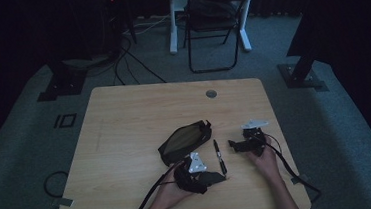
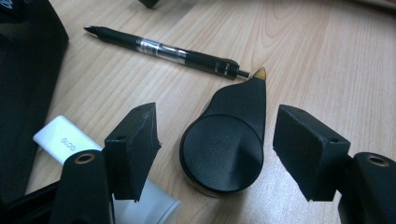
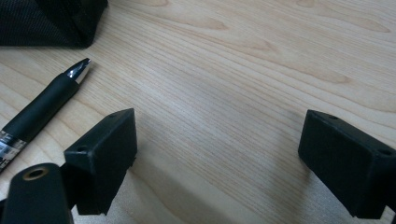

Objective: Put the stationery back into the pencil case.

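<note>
- dim room, folding chair (image 1: 212, 24) behind; pale wood counter (image 1: 124, 114) carries everything.
- left tongs (image 2: 217, 149) stand wide, nothing gripped; black teardrop-shaped dispenser (image 2: 229, 140) lies flat on the counter between the jaws, apart from both pads, likely just set down or about to be picked up.
- right tongs (image 3: 219, 158) wide too, bare wood between them.
- black pen (image 2: 163, 49) lies just beyond the dispenser's tip.
- white tube (image 2: 70, 142) sits under the left jaw and could snag it.
- open black pouch (image 1: 184, 140) sits near, probably the destination.
</note>
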